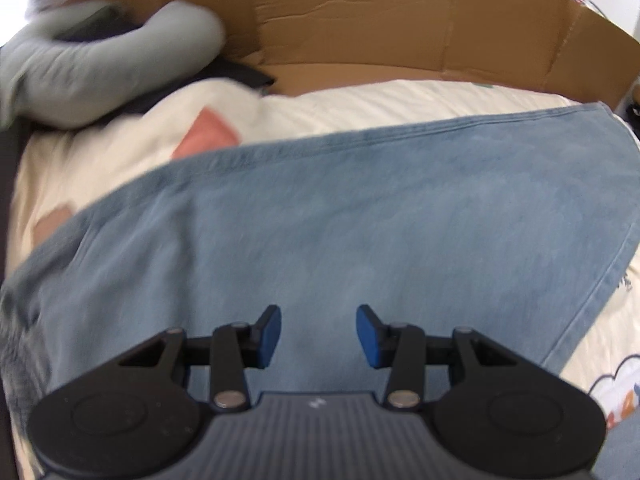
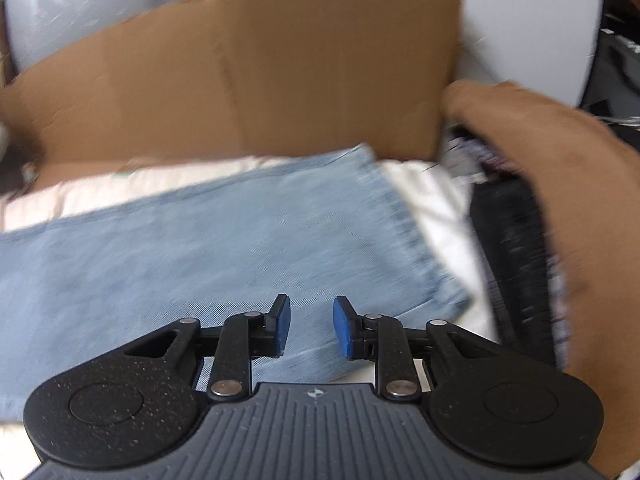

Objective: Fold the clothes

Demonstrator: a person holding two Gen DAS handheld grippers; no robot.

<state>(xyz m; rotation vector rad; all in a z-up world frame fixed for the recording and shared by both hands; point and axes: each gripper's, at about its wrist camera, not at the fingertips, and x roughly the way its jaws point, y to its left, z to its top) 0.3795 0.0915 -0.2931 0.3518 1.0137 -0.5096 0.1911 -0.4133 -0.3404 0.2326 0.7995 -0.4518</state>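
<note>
A pair of light blue jeans (image 1: 360, 216) is seen spread flat across a cream printed bedsheet (image 1: 400, 100) on a bed, with the hem end (image 2: 400, 224) lying toward the bed's right edge. A brown cardboard sheet (image 1: 400, 20) is stood along the bed's far edge. At the far left corner a grey-green garment (image 1: 100, 64) is heaped over something dark. At the right edge a tan garment (image 2: 560, 200) is draped over a dark object.

The left gripper (image 1: 319, 336) is held over the denim with its blue-padded fingers (image 1: 270, 336) parted and nothing clamped between them. The right gripper (image 2: 311, 330) is held above the hem corner, its fingers (image 2: 343, 330) likewise released; the denim is seen below the gap, not pinched
</note>
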